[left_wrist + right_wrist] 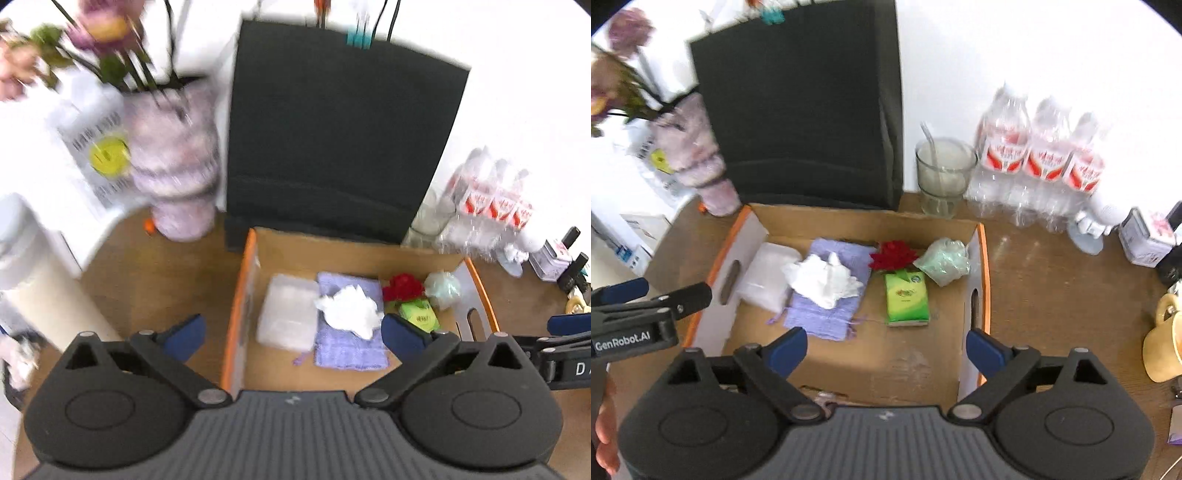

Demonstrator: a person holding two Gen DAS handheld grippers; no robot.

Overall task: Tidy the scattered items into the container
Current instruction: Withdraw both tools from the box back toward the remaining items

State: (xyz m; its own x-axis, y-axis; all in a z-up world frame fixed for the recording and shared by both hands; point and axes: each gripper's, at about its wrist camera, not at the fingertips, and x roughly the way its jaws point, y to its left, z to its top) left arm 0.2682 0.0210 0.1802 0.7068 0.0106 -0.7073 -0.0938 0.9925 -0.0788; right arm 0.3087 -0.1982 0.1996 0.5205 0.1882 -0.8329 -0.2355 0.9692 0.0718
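Hovering over the cardboard box point(979, 266), both the left tongs point(291, 332) and right tongs point(886, 347) gape wide and empty. The white crumpled tissue point(823, 277) lies inside on the purple cloth point(820, 314), at eleven o'clock from the right tongs, twelve from the left.

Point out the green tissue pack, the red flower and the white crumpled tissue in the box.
green tissue pack point(907, 297), right wrist view, front face.
red flower point(893, 254), right wrist view, petals.
white crumpled tissue point(823, 278), right wrist view, middle.
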